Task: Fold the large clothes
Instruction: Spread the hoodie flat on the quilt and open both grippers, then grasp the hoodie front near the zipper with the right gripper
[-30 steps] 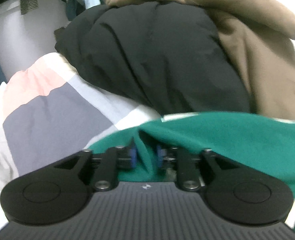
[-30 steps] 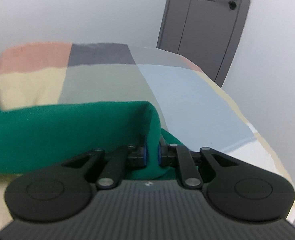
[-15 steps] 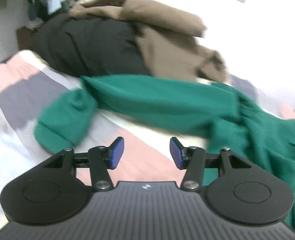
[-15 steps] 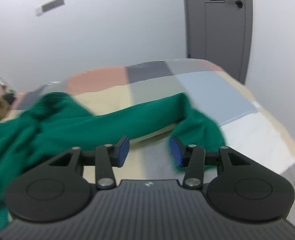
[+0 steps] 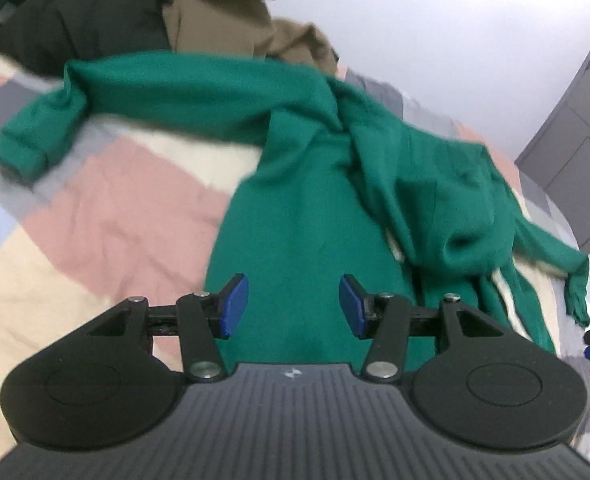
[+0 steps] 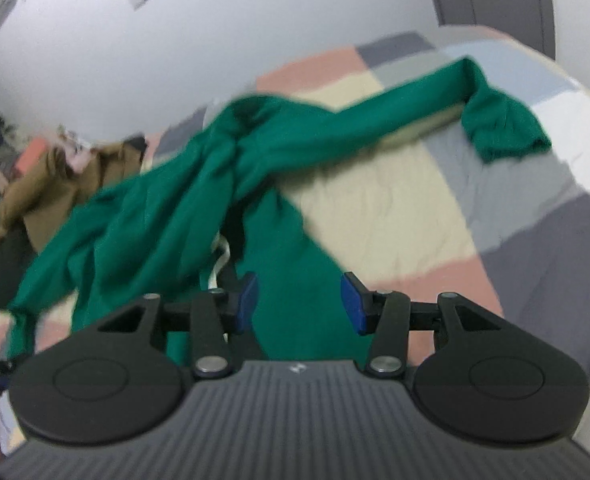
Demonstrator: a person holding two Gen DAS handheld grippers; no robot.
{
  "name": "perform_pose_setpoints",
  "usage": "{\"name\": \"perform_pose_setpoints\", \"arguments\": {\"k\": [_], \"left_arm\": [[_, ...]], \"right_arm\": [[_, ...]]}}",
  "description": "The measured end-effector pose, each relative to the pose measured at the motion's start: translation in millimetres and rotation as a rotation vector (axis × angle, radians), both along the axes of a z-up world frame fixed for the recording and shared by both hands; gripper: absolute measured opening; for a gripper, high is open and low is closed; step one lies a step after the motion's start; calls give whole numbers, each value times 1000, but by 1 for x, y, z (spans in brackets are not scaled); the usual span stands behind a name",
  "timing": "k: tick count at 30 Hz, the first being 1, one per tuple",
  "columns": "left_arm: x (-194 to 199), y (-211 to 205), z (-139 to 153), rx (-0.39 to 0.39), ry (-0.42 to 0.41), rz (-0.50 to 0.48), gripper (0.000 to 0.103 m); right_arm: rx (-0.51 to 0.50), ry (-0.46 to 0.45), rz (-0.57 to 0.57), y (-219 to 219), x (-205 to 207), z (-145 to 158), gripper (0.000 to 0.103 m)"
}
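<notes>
A green long-sleeved sweatshirt (image 5: 307,208) lies spread on the patchwork bedcover (image 5: 107,216), its middle bunched and twisted. One sleeve (image 5: 43,136) stretches to the far left in the left wrist view. The other sleeve (image 6: 499,124) stretches to the far right in the right wrist view, where the body (image 6: 167,216) also shows. My left gripper (image 5: 293,306) is open and empty above the sweatshirt's lower body. My right gripper (image 6: 299,302) is open and empty above the same garment.
A pile of black (image 5: 87,24) and brown (image 5: 223,12) clothes sits at the bed's far end; the brown garment also shows in the right wrist view (image 6: 47,184). A grey door (image 5: 575,152) stands at the right. A white wall is behind the bed.
Both grippers let go of the sleeve cuffs, opened, and pulled back toward the sweatshirt's middle. The sleeves now lie stretched out on the bed.
</notes>
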State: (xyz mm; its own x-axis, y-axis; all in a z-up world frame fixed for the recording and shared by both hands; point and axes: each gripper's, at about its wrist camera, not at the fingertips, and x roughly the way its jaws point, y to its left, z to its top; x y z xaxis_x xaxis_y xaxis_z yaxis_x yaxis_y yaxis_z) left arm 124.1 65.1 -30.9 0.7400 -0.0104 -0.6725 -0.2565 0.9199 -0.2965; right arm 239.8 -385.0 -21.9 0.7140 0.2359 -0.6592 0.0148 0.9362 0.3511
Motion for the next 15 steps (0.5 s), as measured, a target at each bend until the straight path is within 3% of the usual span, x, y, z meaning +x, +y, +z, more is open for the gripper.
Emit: {"name": "perform_pose_setpoints", "arguments": {"k": [1, 3, 4, 10, 15], "left_arm": [[-3, 0, -7, -4, 10, 6, 58], [-6, 5, -18, -8, 22, 11, 60], [-7, 6, -24, -6, 32, 13, 60], [0, 20, -44, 0, 56, 21, 60], [13, 19, -55, 16, 63, 0, 60]], "right_arm": [[-11, 24, 15, 1, 0, -7, 52], [-19, 52, 47, 4, -5, -17, 71], [-24, 62, 70, 6, -5, -21, 74], [-134, 52, 264, 43, -24, -31, 72], [-317, 30, 362, 79, -28, -47, 71]]}}
